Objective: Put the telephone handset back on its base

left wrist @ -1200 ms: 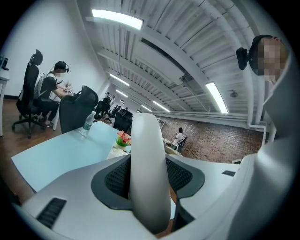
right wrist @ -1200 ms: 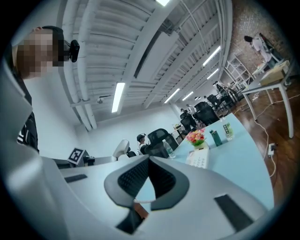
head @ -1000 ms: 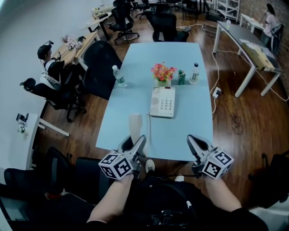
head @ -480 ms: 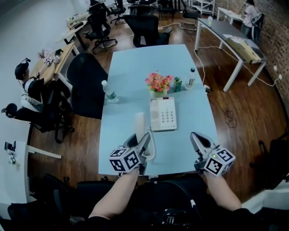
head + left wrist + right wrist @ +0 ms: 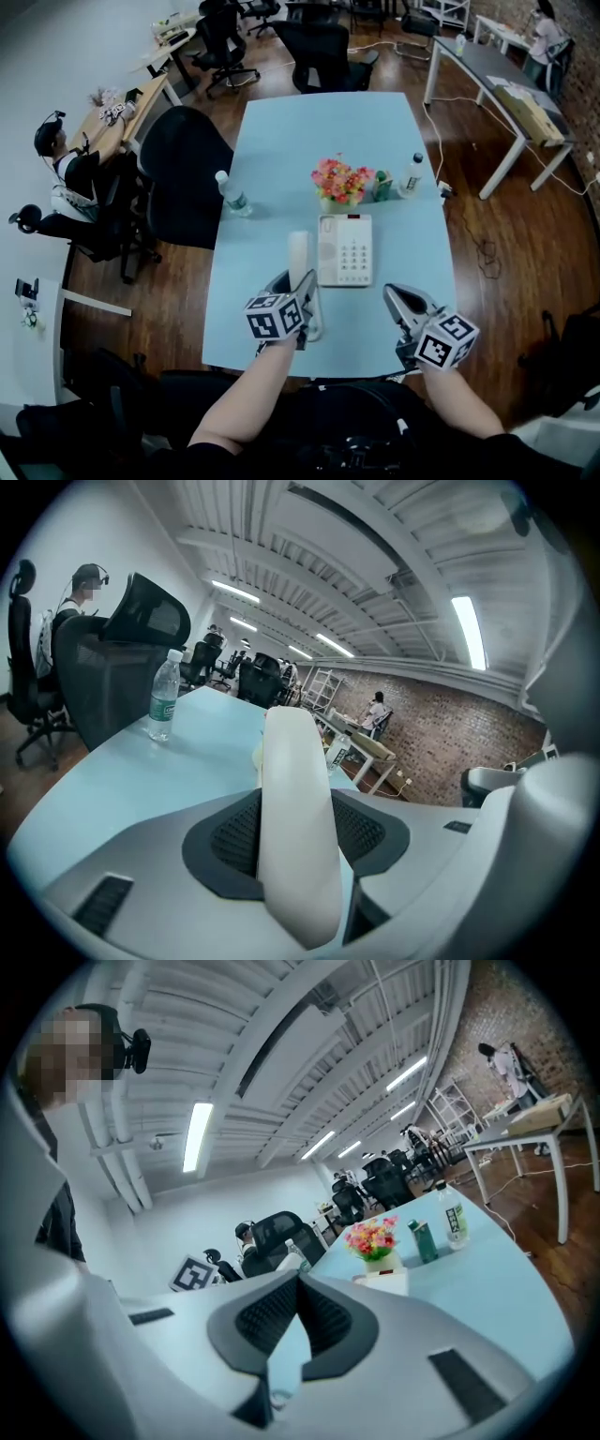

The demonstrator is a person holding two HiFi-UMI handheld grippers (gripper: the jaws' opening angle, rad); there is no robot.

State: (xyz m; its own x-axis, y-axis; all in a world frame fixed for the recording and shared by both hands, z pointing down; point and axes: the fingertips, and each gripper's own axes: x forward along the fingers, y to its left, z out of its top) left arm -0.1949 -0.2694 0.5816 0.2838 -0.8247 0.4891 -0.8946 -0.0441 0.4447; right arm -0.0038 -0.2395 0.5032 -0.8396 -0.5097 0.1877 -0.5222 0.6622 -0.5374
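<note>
The white telephone handset (image 5: 298, 251) is clamped upright between the jaws of my left gripper (image 5: 302, 283), just left of the phone base (image 5: 345, 249), which lies on the light blue table (image 5: 281, 169) with its keypad up. In the left gripper view the handset (image 5: 295, 855) fills the gap between both black pads (image 5: 230, 836) of the left gripper (image 5: 296, 803). My right gripper (image 5: 394, 295) hovers over the table's near edge, right of the base, with its jaws closed and empty. In the right gripper view the right gripper (image 5: 300, 1283) points toward the base (image 5: 384, 1282).
A pot of flowers (image 5: 341, 181), a small green bottle (image 5: 380, 185) and a water bottle (image 5: 411, 174) stand right behind the base. Another water bottle (image 5: 232, 195) is at the table's left edge beside a black chair (image 5: 183, 169). A person (image 5: 56, 164) sits far left.
My left gripper has carried the handset forward and right, so it now hangs close beside the base's left edge. The right gripper has shifted slightly left.
</note>
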